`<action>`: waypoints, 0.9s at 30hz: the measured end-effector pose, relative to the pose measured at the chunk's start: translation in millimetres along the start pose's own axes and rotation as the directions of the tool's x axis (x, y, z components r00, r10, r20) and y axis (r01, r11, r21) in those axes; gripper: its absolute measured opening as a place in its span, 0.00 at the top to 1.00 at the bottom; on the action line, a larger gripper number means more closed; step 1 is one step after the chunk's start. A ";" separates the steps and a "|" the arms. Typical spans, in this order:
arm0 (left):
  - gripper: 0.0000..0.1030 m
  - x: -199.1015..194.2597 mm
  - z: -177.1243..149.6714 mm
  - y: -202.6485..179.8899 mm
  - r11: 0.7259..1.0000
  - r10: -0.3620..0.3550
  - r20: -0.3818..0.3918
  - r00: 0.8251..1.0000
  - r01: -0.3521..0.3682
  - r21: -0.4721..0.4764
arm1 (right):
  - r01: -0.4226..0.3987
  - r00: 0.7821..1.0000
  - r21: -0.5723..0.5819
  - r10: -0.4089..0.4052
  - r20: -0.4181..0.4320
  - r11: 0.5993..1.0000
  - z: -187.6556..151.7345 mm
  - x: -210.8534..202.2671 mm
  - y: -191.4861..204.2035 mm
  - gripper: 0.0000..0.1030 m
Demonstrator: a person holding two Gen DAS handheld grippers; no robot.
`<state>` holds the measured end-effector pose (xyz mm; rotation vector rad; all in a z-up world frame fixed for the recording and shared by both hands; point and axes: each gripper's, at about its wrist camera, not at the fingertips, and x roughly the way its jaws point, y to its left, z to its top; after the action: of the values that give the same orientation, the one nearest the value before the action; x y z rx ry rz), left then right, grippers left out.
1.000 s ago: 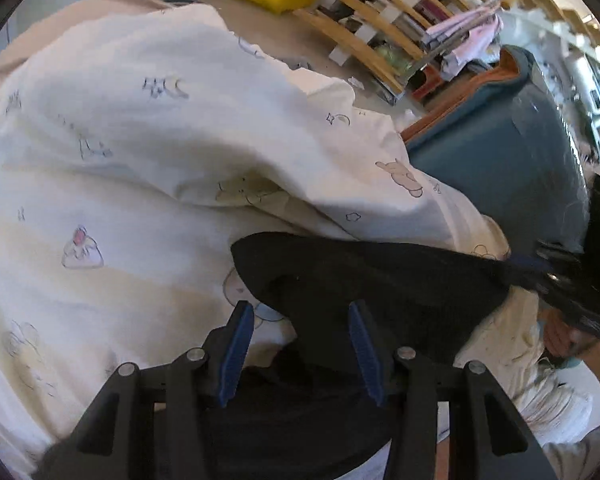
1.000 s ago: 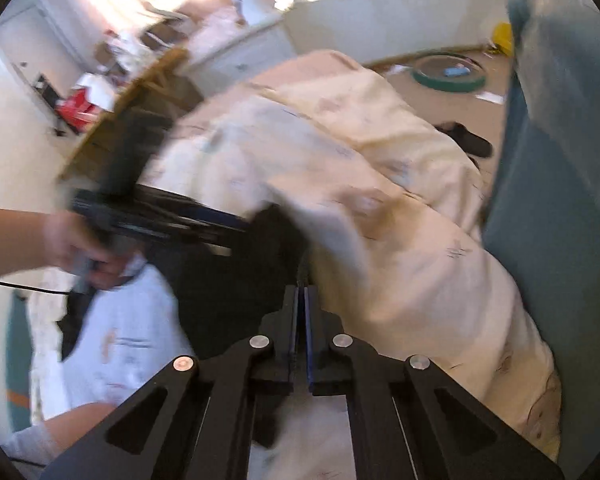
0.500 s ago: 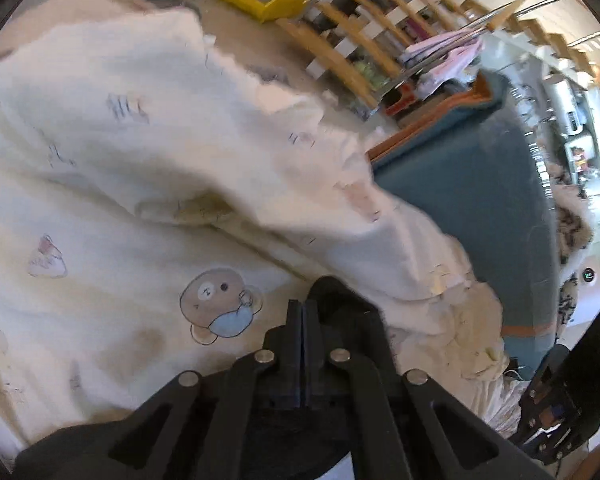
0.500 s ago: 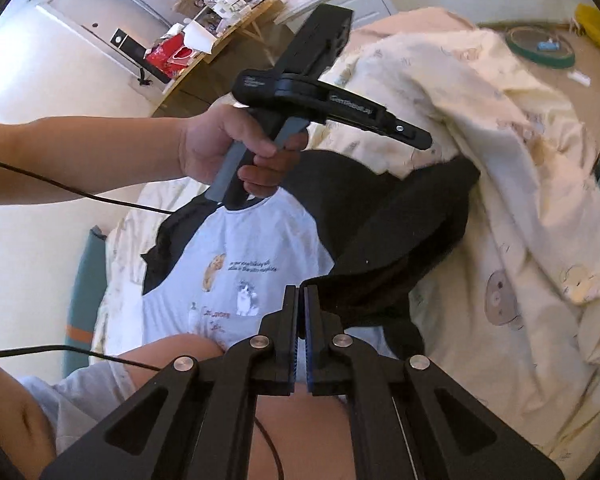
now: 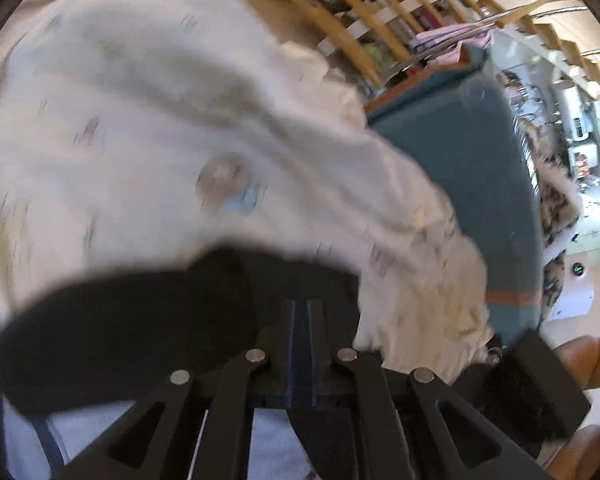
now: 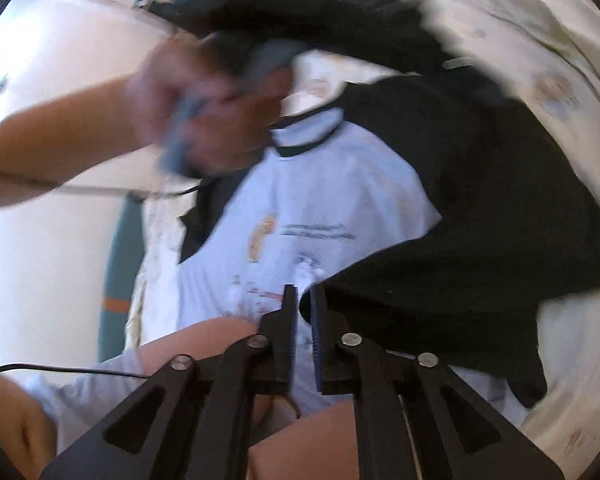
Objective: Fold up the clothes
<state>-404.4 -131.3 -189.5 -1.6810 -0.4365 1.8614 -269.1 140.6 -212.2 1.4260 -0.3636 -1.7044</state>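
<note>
On cream printed bedding [image 6: 540, 40], white shirt [image 6: 320, 208] with black sleeves

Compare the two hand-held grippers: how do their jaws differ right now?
The left hand-held gripper is pinched shut on the shirt's black sleeve. The right hand-held gripper shows a gap and is opening; whether cloth sits between is unclear. Both are black with blue pads and work the same shirt.
</note>
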 end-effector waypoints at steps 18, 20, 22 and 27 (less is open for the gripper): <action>0.84 10.0 -105.7 5.2 0.980 0.040 0.064 0.997 -0.027 -0.197 | 0.132 0.955 0.430 -0.231 0.186 0.893 14.9 -46.5 -148.2 0.96; 0.81 -3.9 -111.5 8.5 0.975 0.061 0.099 0.993 -0.038 -0.219 | 0.104 0.954 0.397 -0.205 0.221 0.912 25.8 -47.3 -125.4 0.96; 0.81 -23.5 -114.5 12.0 0.970 0.061 0.153 0.986 -0.022 -0.241 | 0.077 0.944 0.327 -0.174 0.280 0.942 46.2 -55.8 -88.7 0.96; 0.79 -82.9 -115.6 24.0 0.950 -0.034 0.334 0.942 0.134 -0.280 | -0.032 0.936 0.146 -0.022 0.350 0.989 106.0 -51.1 -8.1 0.96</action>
<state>-293.5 -217.3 -156.0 -1.5057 -0.9565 2.0962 -369.8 152.9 -152.1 1.2167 -0.7033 -1.9643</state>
